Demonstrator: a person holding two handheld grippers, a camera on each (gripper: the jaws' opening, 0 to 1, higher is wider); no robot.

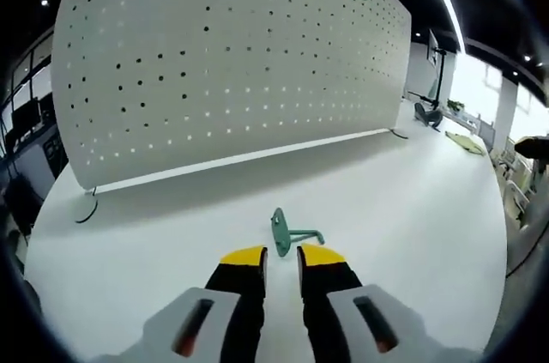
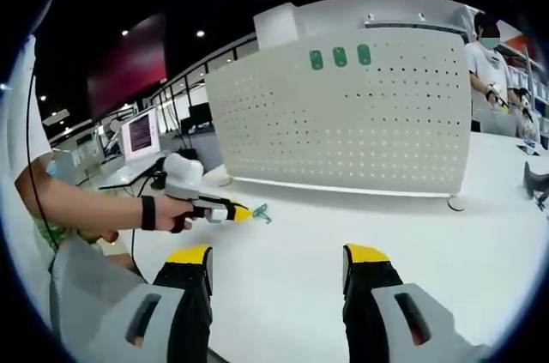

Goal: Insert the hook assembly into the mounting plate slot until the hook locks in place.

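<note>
Left gripper view: green hook [image 1: 292, 232] lies mid-table [image 1: 412, 208], just ahead of left gripper [image 1: 283, 253] — jaws slightly parted, empty. Straddle stem squarely. Right gripper [image 2: 276, 258] spread wide, empty — keep pegboard [image 2: 360, 123] visible.

No legible text. Monitor [image 2: 140, 133] left of the pegboard [image 2: 343, 114] shows lines too small to read.

A green hook [image 1: 292, 232] with a round base plate is seen lying on its side on the white surface [image 1: 412, 208]. Farther off, a white perforated board [image 1: 232, 63] stands upright, three green hooks [image 2: 340, 57] mounted near its top.
</note>
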